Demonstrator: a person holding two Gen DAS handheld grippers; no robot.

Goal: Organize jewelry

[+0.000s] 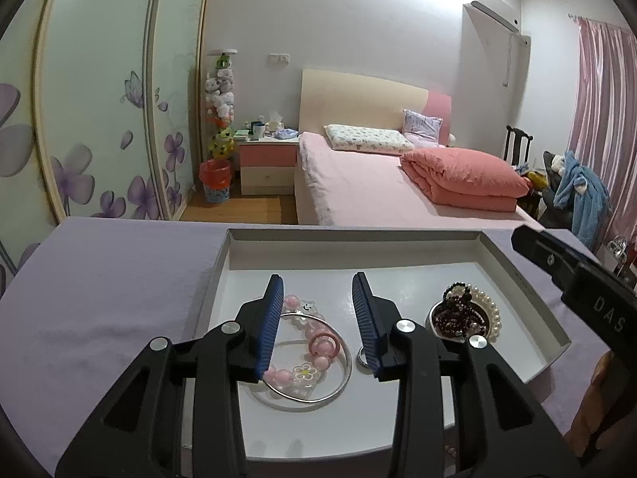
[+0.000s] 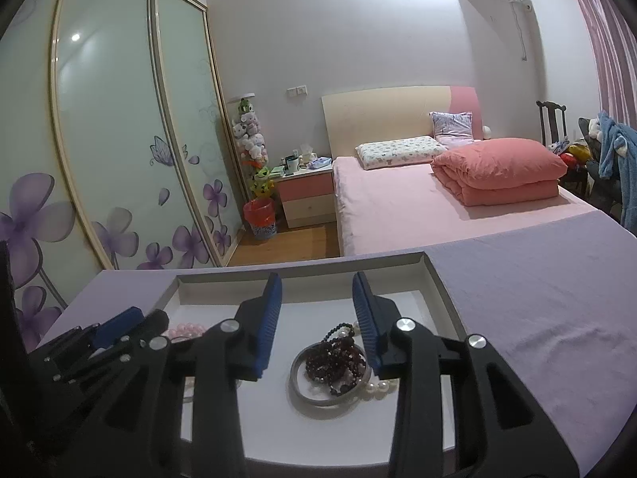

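Pink bedroom, lilac cloth-covered table (image 1: pixel 103 279), shallow white tray (image 1: pixel 553 334) on it, 2 jewelry heaps inside, pink bead bracelet (image 1: pixel 314 344) with silver bangle (image 1: pixel 338 386) toward 9 o'clock, dark bead strand (image 2: pixel 338 362), grey bangle (image 2: pixel 302 390) and pearls (image 2: pixel 378 388) toward 3 o'clock, left gripper (image 1: pixel 317 324) and right gripper (image 2: pixel 317 324) above each heap, fingers parted, gripping nothing.

Black claw (image 1: pixel 316 326) frames, ribbed blue pads (image 1: pixel 268 326), silver pivot screws.

We see pink bed (image 1: pixel 358 183) centre, floral wardrobe (image 1: pixel 99 111) left, red bin (image 1: pixel 215 181), curtain (image 1: pixel 601 119) far right.
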